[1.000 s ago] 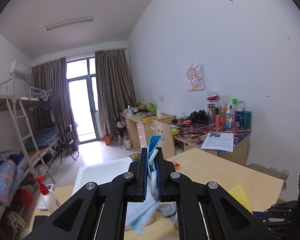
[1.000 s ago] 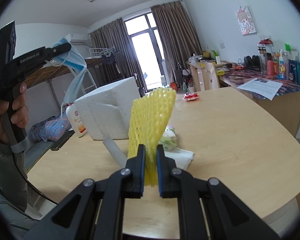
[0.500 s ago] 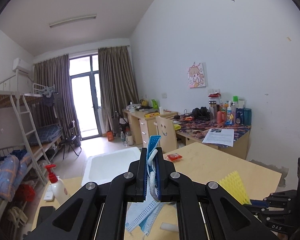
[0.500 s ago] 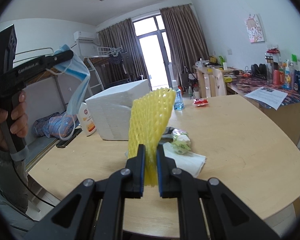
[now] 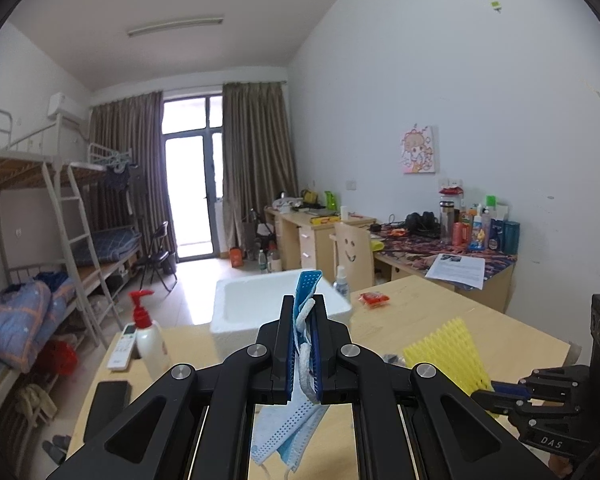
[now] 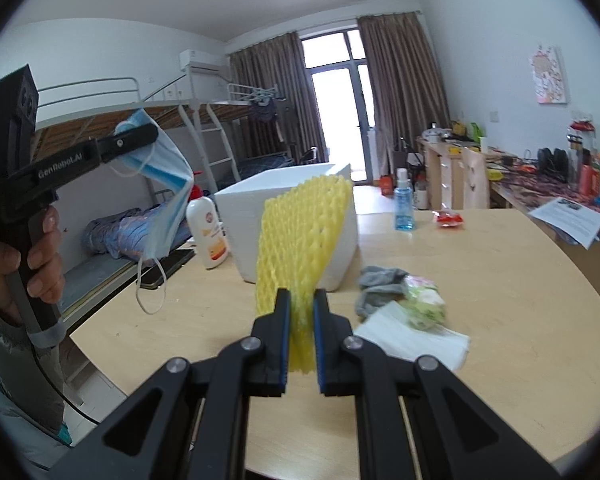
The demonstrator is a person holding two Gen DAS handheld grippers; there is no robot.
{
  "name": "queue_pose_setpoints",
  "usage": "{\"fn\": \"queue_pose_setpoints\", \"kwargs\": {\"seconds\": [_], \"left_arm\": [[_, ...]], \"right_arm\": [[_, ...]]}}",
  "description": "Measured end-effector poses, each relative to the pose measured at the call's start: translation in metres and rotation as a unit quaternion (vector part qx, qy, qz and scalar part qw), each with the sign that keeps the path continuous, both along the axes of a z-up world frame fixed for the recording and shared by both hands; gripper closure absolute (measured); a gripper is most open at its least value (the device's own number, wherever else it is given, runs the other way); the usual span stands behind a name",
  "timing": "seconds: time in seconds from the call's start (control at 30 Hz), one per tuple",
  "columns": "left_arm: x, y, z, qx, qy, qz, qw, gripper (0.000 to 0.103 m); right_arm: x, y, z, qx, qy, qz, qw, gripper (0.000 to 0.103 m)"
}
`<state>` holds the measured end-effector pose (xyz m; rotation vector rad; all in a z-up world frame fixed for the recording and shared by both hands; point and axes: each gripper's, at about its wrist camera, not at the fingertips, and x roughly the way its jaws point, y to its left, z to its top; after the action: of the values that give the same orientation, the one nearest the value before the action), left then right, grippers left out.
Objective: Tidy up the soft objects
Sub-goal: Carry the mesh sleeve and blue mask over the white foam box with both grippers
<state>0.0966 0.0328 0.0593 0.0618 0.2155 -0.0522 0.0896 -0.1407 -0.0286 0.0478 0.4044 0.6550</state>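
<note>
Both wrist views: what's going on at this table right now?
A person holds a gripper in each hand above a round wooden table. The left gripper is shut on a blue face mask, the right gripper on a yellow foam net. A white foam box stands open ahead; a grey sock and tissues lie on the table.

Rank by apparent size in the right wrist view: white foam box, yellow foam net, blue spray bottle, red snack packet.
1. White foam box, partly hidden.
2. Yellow foam net, nearer the camera, so this ranking is unsure.
3. Blue spray bottle.
4. Red snack packet.
</note>
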Motion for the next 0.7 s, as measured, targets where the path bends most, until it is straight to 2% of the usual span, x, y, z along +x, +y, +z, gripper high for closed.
{"fn": "queue_pose_setpoints", "kwargs": {"seconds": [0.23,0.7], "left_arm": [[-0.001,0.016,-0.012,-0.003,0.019,0.022,0.9996,0.096],[-0.002,0.038,-0.020,-0.026,0.024,0.050,0.9981,0.096]], "right_arm": [[0.007,0.021,0.012,-0.003,-0.012,0.025,1.000,0.089],[0.024,0.056,0.038,-0.016,-0.022,0.053,0.998,0.089]]}}
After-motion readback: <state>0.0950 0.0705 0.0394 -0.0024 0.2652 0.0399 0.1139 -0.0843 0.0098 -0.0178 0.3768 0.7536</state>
